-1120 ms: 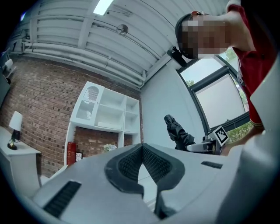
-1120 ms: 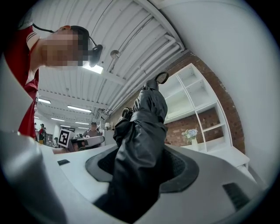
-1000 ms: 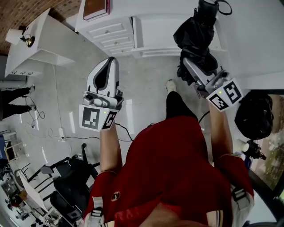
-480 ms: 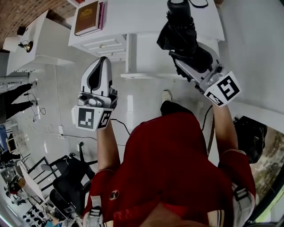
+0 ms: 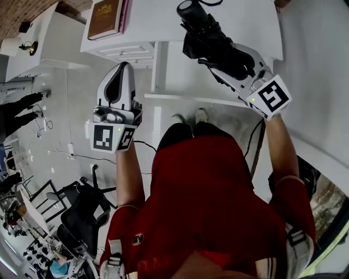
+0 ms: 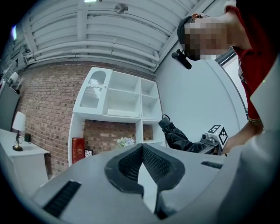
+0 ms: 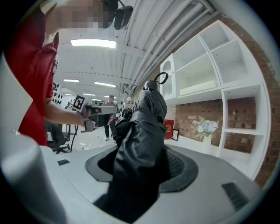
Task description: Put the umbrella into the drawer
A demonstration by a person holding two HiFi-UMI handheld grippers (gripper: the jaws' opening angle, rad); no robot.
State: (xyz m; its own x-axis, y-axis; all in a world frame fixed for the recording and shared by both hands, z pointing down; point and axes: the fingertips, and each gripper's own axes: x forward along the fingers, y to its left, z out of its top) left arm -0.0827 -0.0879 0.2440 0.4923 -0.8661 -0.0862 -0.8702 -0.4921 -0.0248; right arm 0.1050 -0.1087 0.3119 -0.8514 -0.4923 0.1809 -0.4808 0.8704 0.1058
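A folded black umbrella [image 5: 207,38] with a wrist loop sticks out of my right gripper [image 5: 217,53], which is shut on it and holds it over the white desk top [image 5: 240,16]. In the right gripper view the umbrella [image 7: 142,131] fills the space between the pads of the right gripper [image 7: 146,157]. My left gripper [image 5: 122,66] is shut and holds nothing. It hovers just before the white drawer unit [image 5: 131,50], whose drawers are closed. From the left gripper [image 6: 142,148] I see the umbrella [image 6: 179,138] off to the right.
A brown book [image 5: 106,16] lies on top of the drawer unit. A second white table with a lamp [image 5: 30,46] stands to the left. Behind me are an office chair [image 5: 82,212] and floor cables. A white wall shelf [image 6: 118,100] stands over the desk.
Both hands have travelled toward the white desk. The umbrella now hangs over the desk top, and the left gripper is close to the drawer unit. Neither grip has changed.
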